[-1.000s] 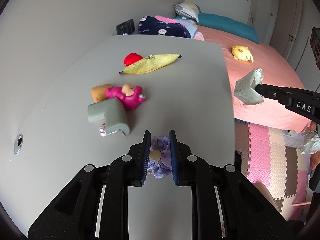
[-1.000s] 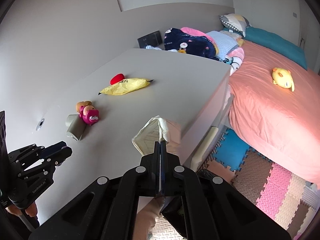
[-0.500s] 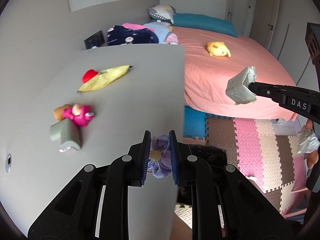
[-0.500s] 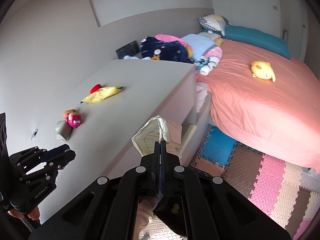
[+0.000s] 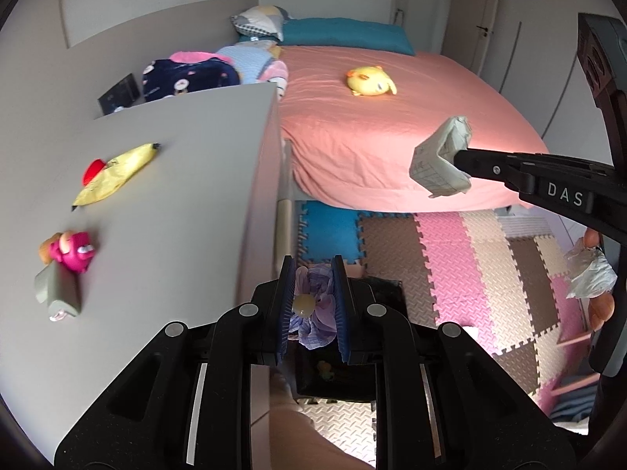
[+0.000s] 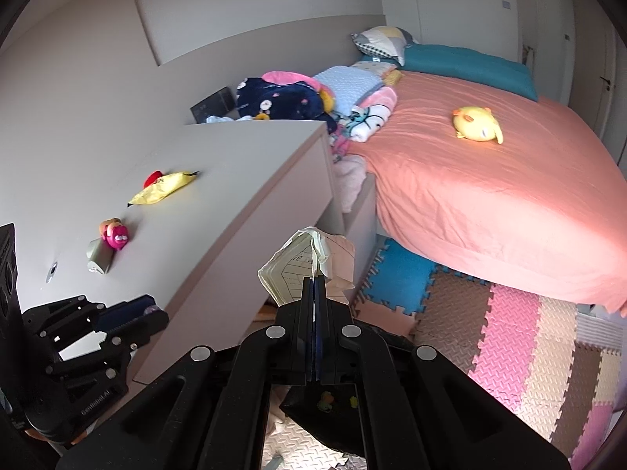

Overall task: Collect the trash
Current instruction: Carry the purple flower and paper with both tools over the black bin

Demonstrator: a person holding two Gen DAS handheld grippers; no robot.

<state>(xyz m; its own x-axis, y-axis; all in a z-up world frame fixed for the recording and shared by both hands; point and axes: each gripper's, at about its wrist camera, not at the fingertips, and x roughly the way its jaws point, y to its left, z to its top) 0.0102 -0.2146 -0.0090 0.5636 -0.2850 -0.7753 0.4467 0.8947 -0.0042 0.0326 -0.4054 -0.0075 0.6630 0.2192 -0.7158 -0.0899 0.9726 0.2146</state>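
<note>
The left gripper (image 5: pixel 312 305) clamps a crumpled purple wrapper (image 5: pixel 313 313) above a black bin (image 5: pixel 345 376). The right gripper (image 5: pixel 458 158) pinches a crumpled printed paper (image 5: pixel 435 164) over the pink bed (image 5: pixel 392 117).

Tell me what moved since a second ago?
Both grippers swung off the desk toward the floor: the left gripper with its purple wad now hangs over the black bin. The right gripper keeps its paper. Toys and the yellow wrapper stayed put.

"DAS" stands on the right gripper (image 5: pixel 462 162) (white letters).
</note>
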